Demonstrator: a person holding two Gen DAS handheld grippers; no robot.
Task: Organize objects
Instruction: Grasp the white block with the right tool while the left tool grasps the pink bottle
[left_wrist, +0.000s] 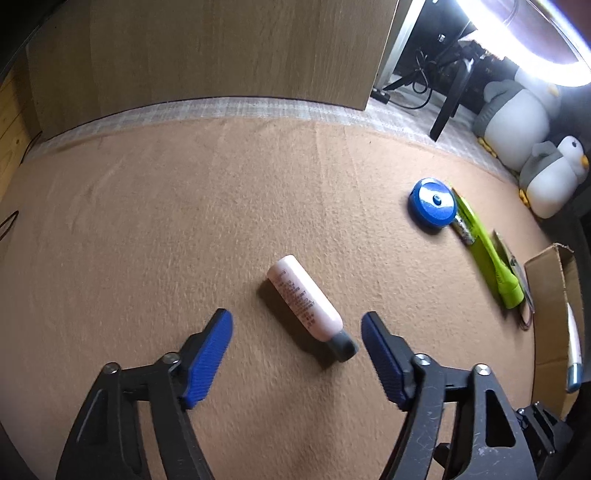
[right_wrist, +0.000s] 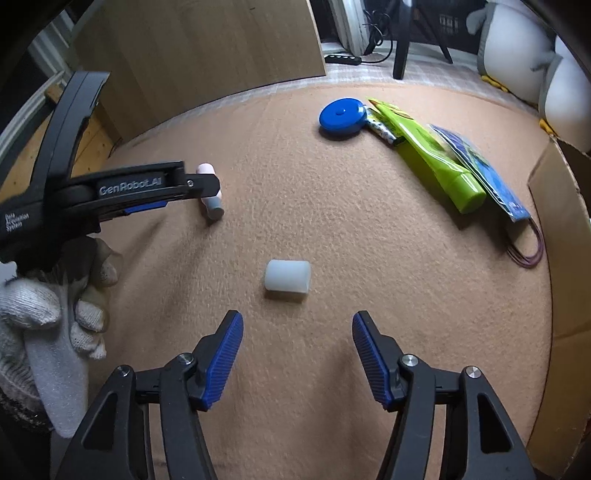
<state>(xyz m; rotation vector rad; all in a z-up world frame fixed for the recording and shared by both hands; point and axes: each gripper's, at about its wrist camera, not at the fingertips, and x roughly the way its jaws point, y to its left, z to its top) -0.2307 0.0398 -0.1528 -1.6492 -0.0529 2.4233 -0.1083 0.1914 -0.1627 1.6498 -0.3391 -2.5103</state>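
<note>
A pink bottle with a grey cap (left_wrist: 304, 301) lies on the tan felt mat (left_wrist: 184, 221). My left gripper (left_wrist: 297, 323) is open, its blue pads on either side of the bottle's cap end, not touching it. In the right wrist view the left gripper (right_wrist: 207, 188) hides most of the bottle (right_wrist: 212, 205). A white translucent cap (right_wrist: 287, 280) lies just ahead of my open, empty right gripper (right_wrist: 297, 325). A blue round tape measure (right_wrist: 342, 116) and a green tube (right_wrist: 436, 162) lie farther back.
A cardboard box (right_wrist: 565, 229) stands at the right edge and shows in the left wrist view (left_wrist: 554, 314). A blue printed packet (right_wrist: 487, 173) and red rubber bands (right_wrist: 528, 254) lie by the tube. A wooden board (left_wrist: 221, 48) and plush penguins (left_wrist: 517, 114) stand behind the mat.
</note>
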